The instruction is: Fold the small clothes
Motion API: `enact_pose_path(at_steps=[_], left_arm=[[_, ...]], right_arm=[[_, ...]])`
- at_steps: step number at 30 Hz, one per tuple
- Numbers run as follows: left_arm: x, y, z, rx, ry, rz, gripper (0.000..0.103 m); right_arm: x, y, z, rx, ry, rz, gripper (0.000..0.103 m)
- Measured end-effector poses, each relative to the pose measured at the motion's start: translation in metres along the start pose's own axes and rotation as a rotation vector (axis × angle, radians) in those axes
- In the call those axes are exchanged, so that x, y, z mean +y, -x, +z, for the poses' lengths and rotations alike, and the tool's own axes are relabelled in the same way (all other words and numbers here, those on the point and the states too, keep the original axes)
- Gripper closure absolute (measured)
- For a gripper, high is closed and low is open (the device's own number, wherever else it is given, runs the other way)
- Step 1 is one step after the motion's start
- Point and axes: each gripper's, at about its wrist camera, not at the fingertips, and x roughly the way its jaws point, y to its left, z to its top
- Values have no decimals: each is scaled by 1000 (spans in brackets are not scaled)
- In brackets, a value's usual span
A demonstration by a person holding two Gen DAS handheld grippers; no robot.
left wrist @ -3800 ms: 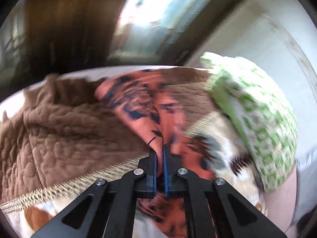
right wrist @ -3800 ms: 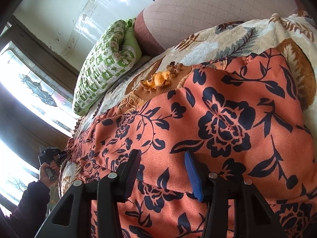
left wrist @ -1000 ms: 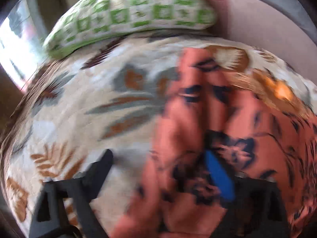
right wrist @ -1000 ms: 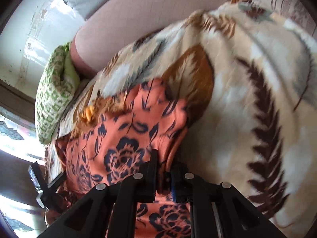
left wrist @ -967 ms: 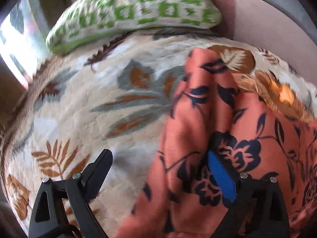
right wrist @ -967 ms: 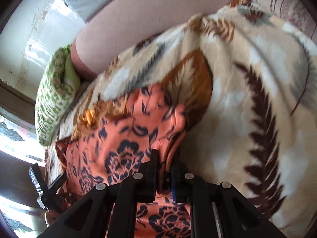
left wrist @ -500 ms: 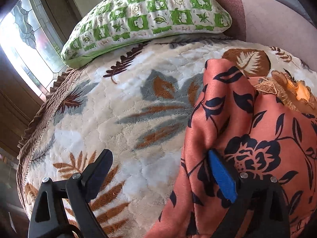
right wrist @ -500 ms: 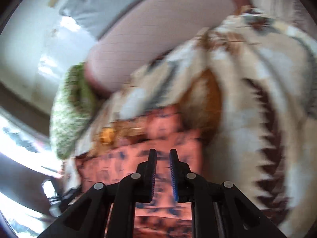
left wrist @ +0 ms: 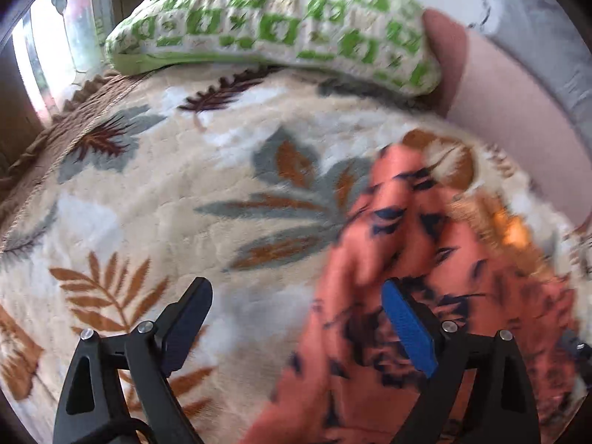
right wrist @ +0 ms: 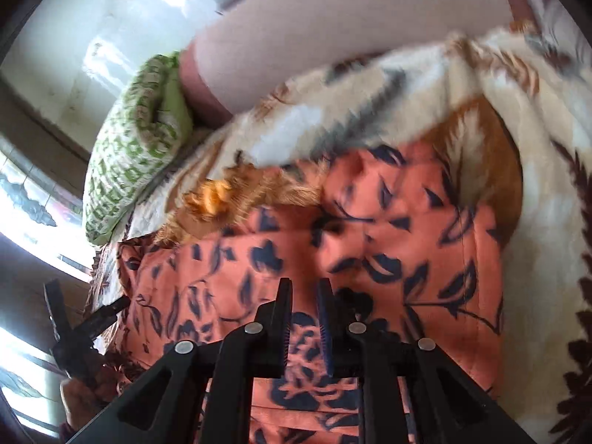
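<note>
Garment (right wrist: 370, 244), orange with dark flowers, lies on the blanket (left wrist: 155, 192) near the pillow (left wrist: 273, 26), already doubled over itself at least once; smoothing or another fold seems left, though blur hides the edges; left gripper (left wrist: 296, 318) stands wide apart, empty, one finger above the cloth; right gripper (right wrist: 304, 318) is nearly closed, nothing visibly pinched, hovering over the garment.

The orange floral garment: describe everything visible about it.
The orange floral garment is thin, smooth-looking cloth, salmon-orange with dark navy flowers and leaves, and has a golden-brown frilled trim at its far edge. It lies folded and rumpled on the leaf-patterned blanket, below the green checked pillow. Neither gripper holds it.
</note>
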Motion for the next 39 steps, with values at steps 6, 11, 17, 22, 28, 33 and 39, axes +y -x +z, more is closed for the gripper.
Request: enact_pose_path(at_steps=[6, 11, 17, 22, 28, 33, 39], left_arm=[[-18, 3, -8, -5, -70, 65, 10], [7, -21, -4, 73, -5, 106, 9], [24, -7, -1, 93, 80, 30, 9], [17, 1, -9, 85, 21, 64, 9], [19, -11, -15, 123, -38, 80, 9], [25, -10, -12, 116, -57, 21, 9], [19, 15, -6, -18, -61, 7, 9]], right_arm=[[72, -35, -1, 93, 94, 136, 87], [114, -108, -3, 235, 186, -21, 88], [186, -91, 22, 163, 264, 99, 87], [244, -154, 29, 351, 246, 203, 87], [250, -239, 45, 419, 177, 74, 91], [230, -231, 69, 337, 64, 140, 87], [199, -159, 69, 274, 40, 236, 87]])
